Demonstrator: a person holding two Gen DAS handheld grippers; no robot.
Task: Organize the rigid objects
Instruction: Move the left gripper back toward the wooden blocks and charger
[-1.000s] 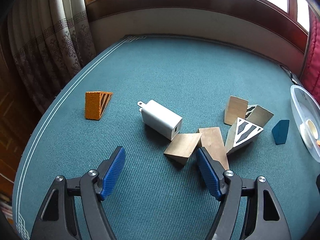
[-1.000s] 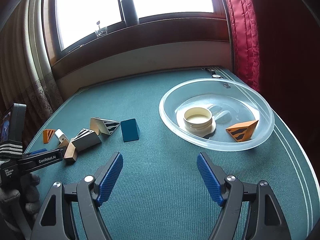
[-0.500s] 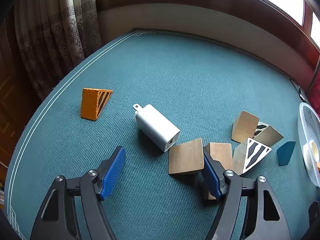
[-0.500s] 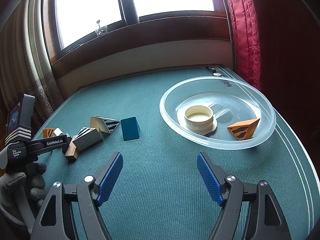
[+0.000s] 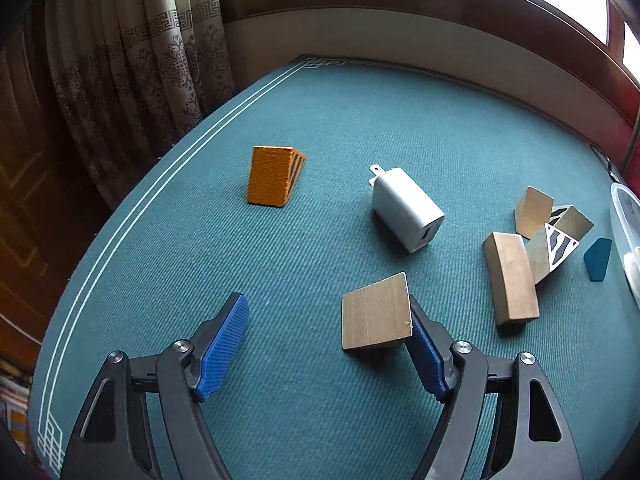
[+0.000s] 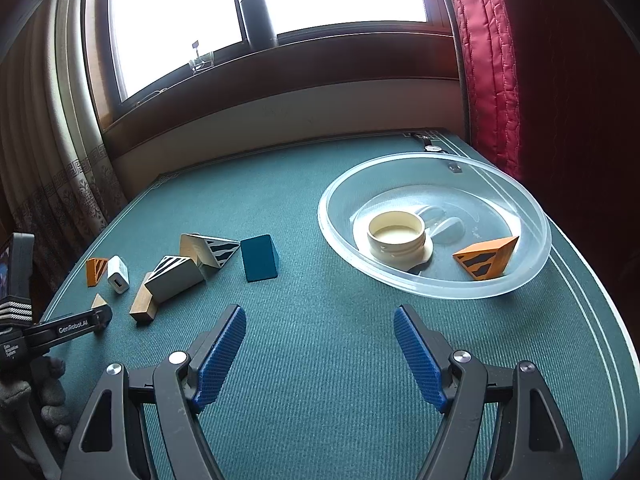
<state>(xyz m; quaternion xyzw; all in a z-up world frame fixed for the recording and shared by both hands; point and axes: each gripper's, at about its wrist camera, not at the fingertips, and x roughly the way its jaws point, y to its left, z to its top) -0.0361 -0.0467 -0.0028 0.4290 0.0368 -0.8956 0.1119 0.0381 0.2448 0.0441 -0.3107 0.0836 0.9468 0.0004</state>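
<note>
In the left wrist view, an orange wedge block [image 5: 272, 176] with black stripes on its side stands in the upper left of the green felt table [image 5: 168, 280]. Right of it, at centre, lies a white USB charger [image 5: 406, 208] with its prongs pointing up-left. Below it, the left gripper [image 5: 328, 320] has its blue pads spread wide; its jaws have just been opening. A plain wooden wedge [image 5: 376, 312] sits between them, touching the right pad [image 5: 424, 344] and well apart from the left one. Further right lies a longer wooden block [image 5: 510, 276], then a cluster of zebra-striped wooden wedges [image 5: 554, 240], then a dark blue wedge [image 5: 598, 258] near the frame's right edge.

In the right wrist view, a gloved hand [image 6: 36, 396] grips the other tool at lower left. The right gripper [image 6: 320, 336] hangs over bare felt at lower centre, pads spread with nothing between them. In the upper right, a clear plastic bowl [image 6: 532, 264] holds a cream round lid [image 6: 396, 236] and an orange striped wedge [image 6: 486, 258].
</note>
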